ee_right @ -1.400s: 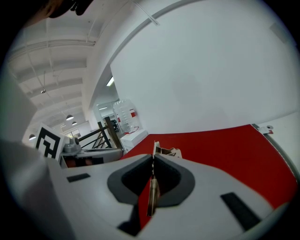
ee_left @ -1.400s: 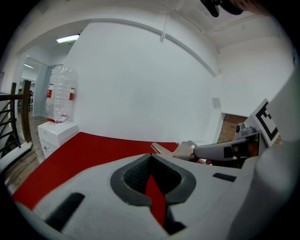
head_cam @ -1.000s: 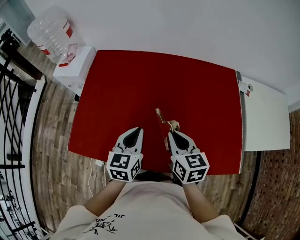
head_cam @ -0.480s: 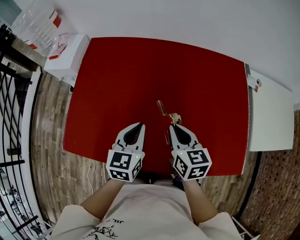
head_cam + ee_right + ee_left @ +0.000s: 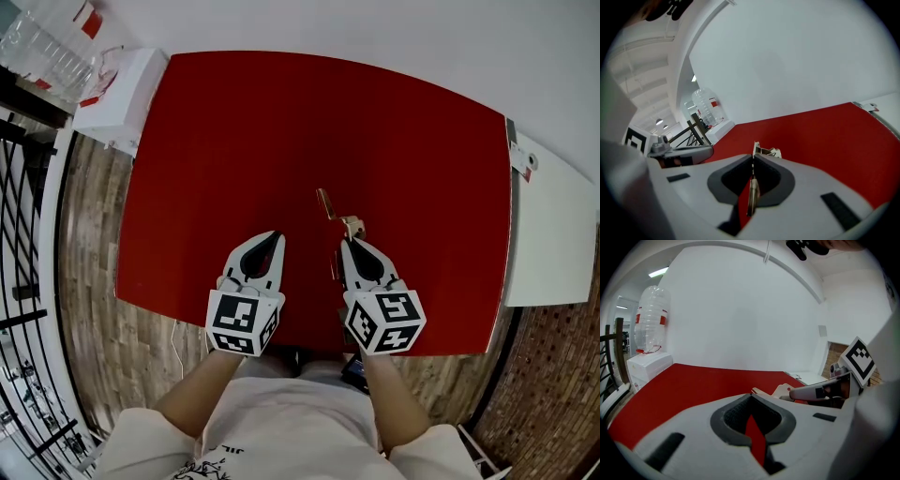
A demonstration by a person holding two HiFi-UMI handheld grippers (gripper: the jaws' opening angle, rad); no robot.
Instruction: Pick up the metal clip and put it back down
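Observation:
The metal clip (image 5: pixel 330 202), gold-coloured, sticks out ahead of my right gripper (image 5: pixel 349 242), which is shut on its handle over the red table (image 5: pixel 234 122). In the right gripper view, the clip's thin strip (image 5: pixel 752 190) runs between the closed pads and its folded end (image 5: pixel 764 151) shows past the tips. I cannot tell whether the clip touches the table. My left gripper (image 5: pixel 272 237) hovers beside it to the left, shut with nothing between its jaws (image 5: pixel 751 399). The left gripper view also catches the clip (image 5: pixel 761 392) and the right gripper (image 5: pixel 820 392).
A water bottle (image 5: pixel 42 42) stands on a white stand (image 5: pixel 117 94) at the table's far left corner. A white table (image 5: pixel 553 234) adjoins the right side. Black railing (image 5: pixel 23 244) runs along the left over wood flooring. Both grippers are close to the table's near edge.
The head view has shifted, so the table sits differently in frame. Both grippers keep their spacing, and the right one stays shut on the clip.

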